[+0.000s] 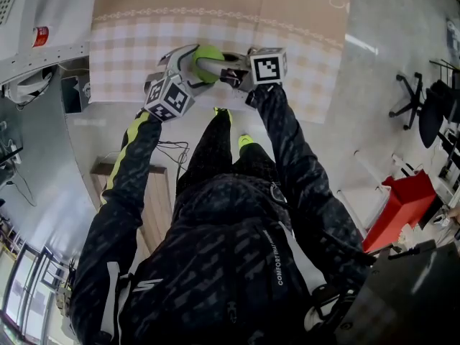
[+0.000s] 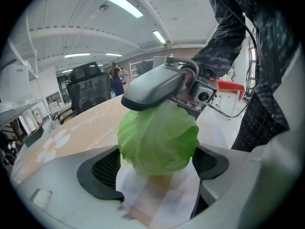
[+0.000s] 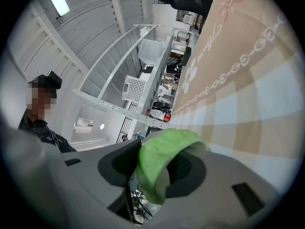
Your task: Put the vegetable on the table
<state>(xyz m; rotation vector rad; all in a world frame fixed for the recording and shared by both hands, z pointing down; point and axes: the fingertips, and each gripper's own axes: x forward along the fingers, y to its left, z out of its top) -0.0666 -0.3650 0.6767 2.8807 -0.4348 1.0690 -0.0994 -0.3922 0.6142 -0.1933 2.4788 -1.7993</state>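
I count one cabbage (image 1: 209,54), two grippers and one cloth-covered table (image 1: 316,63). Both my arms reach forward and meet over the near edge of the table. My left gripper (image 1: 188,62) comes in from the left and tilts downward. My right gripper (image 1: 223,69) comes in from the right, about level. Each carries one marker cube, two in all. In the left gripper view the cabbage (image 2: 158,140) sits between my left gripper's (image 2: 157,166) dark pads, which press on both its sides, with one right jaw lying across its top. In the right gripper view my right gripper (image 3: 157,168) is closed on a green leafy part of the cabbage (image 3: 162,159). I cannot tell whether the cabbage touches the cloth.
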